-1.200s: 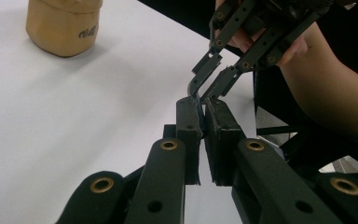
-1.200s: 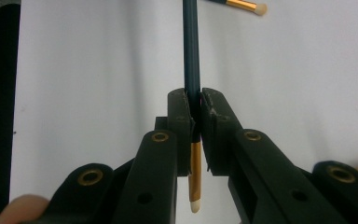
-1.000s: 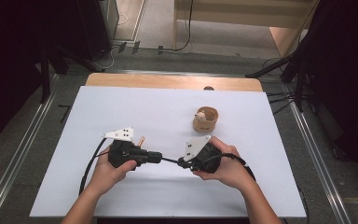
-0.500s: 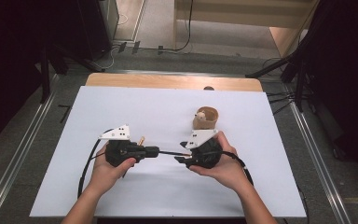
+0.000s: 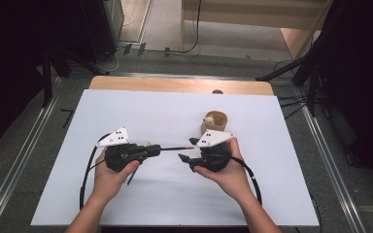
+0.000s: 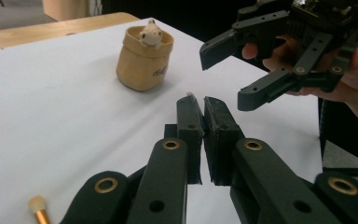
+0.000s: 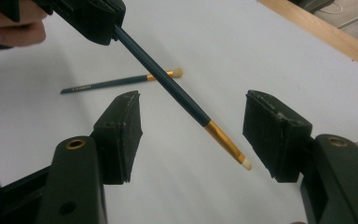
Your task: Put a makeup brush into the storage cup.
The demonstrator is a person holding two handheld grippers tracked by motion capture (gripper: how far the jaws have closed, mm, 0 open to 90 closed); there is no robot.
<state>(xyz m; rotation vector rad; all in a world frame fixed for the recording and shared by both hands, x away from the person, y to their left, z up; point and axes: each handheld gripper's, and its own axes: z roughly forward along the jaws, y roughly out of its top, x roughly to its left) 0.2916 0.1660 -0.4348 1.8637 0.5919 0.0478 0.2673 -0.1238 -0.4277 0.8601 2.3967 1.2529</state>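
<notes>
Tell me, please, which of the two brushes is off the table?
The brush clamped in the left hand-held gripper: it sticks out toward the open right hand-held gripper. The other brush lies flat on the white table.

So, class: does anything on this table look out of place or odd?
One brush lies loose on the white table, away from the small pot. The other brush is clamped in the left claw. Nothing looks spilled or damaged.

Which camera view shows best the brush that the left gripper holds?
The right gripper view: the held brush crosses between its open jaws, gold ferrule and pale tip clear. The high view shows it as a thin line; the left gripper view shows just its tip.
</notes>
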